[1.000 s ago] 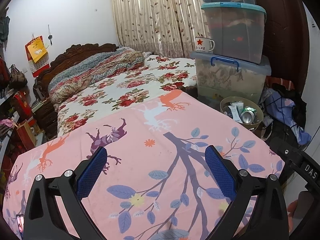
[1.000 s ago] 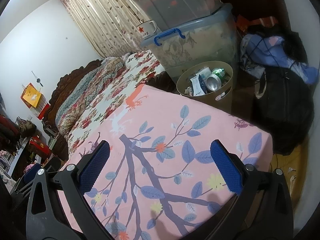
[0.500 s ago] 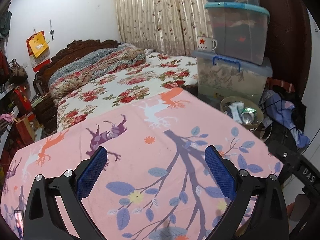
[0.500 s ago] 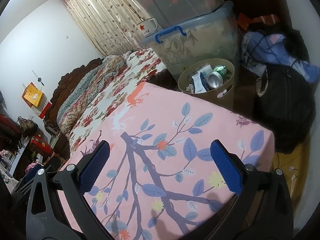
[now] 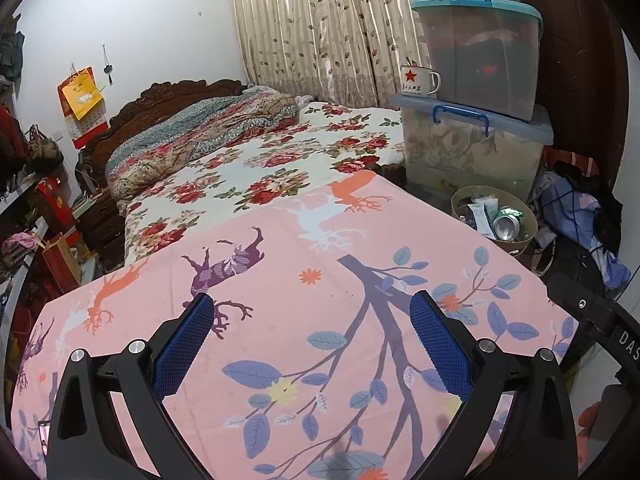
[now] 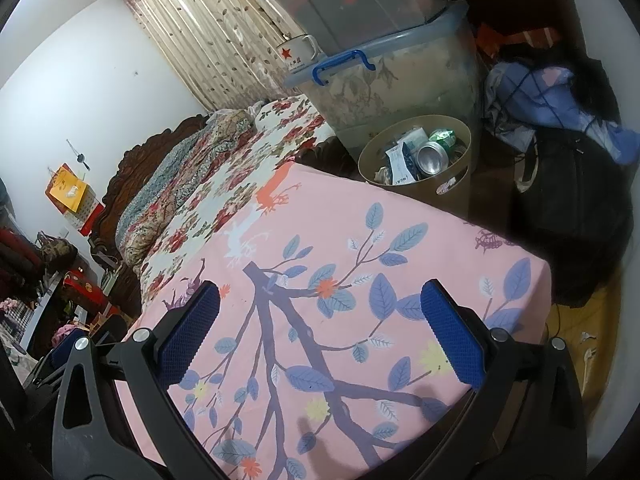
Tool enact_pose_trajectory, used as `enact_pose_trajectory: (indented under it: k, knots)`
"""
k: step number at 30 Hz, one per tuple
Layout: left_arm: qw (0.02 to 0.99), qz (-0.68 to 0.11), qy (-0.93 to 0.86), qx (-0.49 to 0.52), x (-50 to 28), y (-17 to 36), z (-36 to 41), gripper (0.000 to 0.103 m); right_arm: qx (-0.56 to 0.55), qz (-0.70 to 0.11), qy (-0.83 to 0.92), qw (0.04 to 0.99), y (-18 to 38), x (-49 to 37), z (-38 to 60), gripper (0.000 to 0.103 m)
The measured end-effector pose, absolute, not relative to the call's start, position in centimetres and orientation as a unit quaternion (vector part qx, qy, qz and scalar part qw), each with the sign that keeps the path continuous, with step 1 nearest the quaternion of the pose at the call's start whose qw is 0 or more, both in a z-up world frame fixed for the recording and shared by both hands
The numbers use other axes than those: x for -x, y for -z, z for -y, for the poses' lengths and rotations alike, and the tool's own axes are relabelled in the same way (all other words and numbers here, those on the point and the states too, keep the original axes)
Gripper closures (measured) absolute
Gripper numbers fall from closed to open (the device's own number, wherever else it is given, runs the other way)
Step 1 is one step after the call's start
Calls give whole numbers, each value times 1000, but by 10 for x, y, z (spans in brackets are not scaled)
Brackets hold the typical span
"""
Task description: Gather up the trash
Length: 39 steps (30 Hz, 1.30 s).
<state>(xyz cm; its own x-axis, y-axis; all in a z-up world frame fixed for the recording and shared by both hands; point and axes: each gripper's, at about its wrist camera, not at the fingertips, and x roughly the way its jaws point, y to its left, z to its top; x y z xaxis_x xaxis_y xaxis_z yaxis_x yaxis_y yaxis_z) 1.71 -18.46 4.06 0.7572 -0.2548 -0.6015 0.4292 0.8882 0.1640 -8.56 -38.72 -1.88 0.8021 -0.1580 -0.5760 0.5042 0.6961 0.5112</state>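
Both the left gripper [image 5: 310,344] and the right gripper [image 6: 320,332] hover spread and empty over the pink tablecloth [image 6: 320,240]. Beyond its far corner, the waste bin [image 6: 452,168] already holds a can [image 6: 432,158] and wrappers; the cloth looks clear, so collection seems nearly finished.

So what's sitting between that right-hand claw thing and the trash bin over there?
Nothing but bare pink tablecloth. In the right wrist view, the right gripper is open over the cloth, and no trash lies on the stretch to the bin beyond the table's far edge.
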Motion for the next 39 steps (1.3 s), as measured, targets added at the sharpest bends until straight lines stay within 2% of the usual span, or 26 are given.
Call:
enact_pose_trajectory:
  k: [39]
  knots:
    - [923, -297, 188, -157, -13, -40, 186, 9, -340, -254, 180, 887, 21, 86, 384, 4]
